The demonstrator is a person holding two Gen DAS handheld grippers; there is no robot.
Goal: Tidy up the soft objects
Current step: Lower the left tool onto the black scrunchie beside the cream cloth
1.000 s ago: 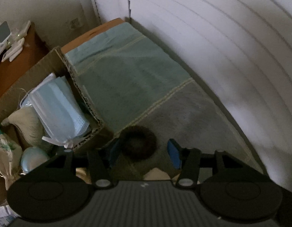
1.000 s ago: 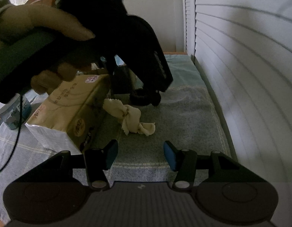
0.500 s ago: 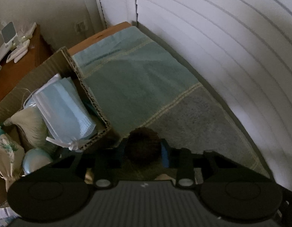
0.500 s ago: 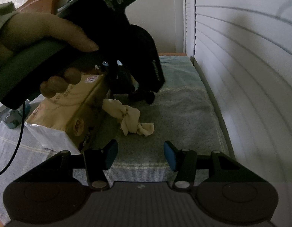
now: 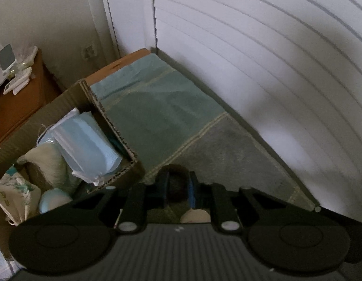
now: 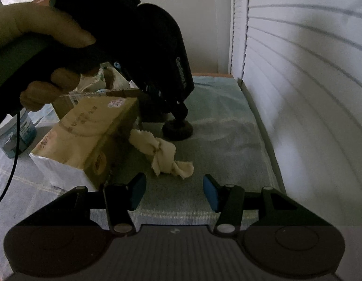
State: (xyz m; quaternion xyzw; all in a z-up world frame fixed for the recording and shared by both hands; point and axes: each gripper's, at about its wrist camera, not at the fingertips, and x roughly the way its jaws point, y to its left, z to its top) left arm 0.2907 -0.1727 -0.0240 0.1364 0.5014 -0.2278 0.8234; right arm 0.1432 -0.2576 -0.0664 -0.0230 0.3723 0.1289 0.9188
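Stowed in brown cardboard box (image 5: 103,110): pale-blue face-mask pack (image 5: 87,145), approx 3 other soft items.
In hand — dark fuzzy round puff (image 5: 177,183), squeezed by left gripper (image 5: 178,185), jaws just closed on it, on teal towel (image 5: 157,107).
Pending: knotted cream cloth (image 6: 162,154); right gripper (image 6: 174,192) half-open, empty.

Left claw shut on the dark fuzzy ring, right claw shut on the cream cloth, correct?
Half right. The left claw is shut on the dark fuzzy ring. But the right wrist view shows the right claw open and empty; the cream cloth lies on the towel ahead of it.
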